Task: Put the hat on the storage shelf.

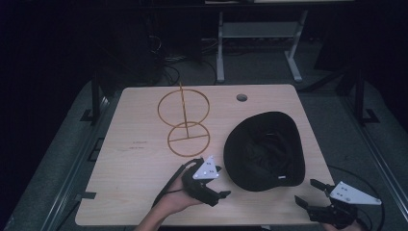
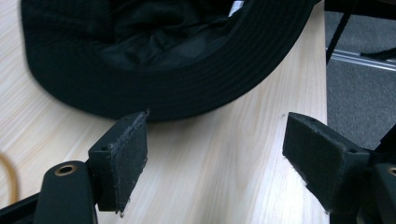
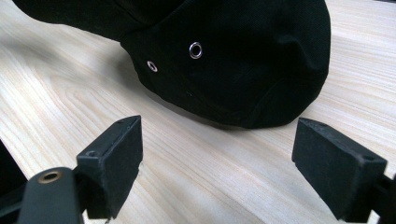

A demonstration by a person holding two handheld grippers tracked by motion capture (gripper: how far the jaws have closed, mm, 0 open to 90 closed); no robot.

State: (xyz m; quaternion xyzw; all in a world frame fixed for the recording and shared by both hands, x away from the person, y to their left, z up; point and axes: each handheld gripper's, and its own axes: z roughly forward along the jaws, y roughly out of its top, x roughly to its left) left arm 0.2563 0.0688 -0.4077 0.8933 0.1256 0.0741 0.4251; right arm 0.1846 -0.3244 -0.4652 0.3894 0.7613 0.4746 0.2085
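Gold wire makes up the stand (image 1: pixel 183 122) at the left-centre of the table (image 1: pixel 125 168): two rings on an upright post, bare, with nothing hung on it. Just right of it and nearer the person, the left gripper (image 1: pixel 217 182) rests low over the wood, jaws spread wide and empty, aimed at the brim of the hat (image 1: pixel 266 150); in the left gripper view that brim (image 2: pixel 196 84) lies just beyond the pads (image 2: pixel 122 154), not touched. The hat is black cloth, a bucket type, lying right of centre with its hollow up and a small label near its near edge. Its outline is a loose oval, the long axis running roughly from the far left to the near right of the table. At the near right corner the right gripper (image 1: pixel 306 191) also stands wide open and empty, pointing left at the hat, whose eyelets (image 3: pixel 195 49) face it.

My reading: nothing is gripped yet. If the hat is meant for the stand, grasping, lifting and placing all remain.
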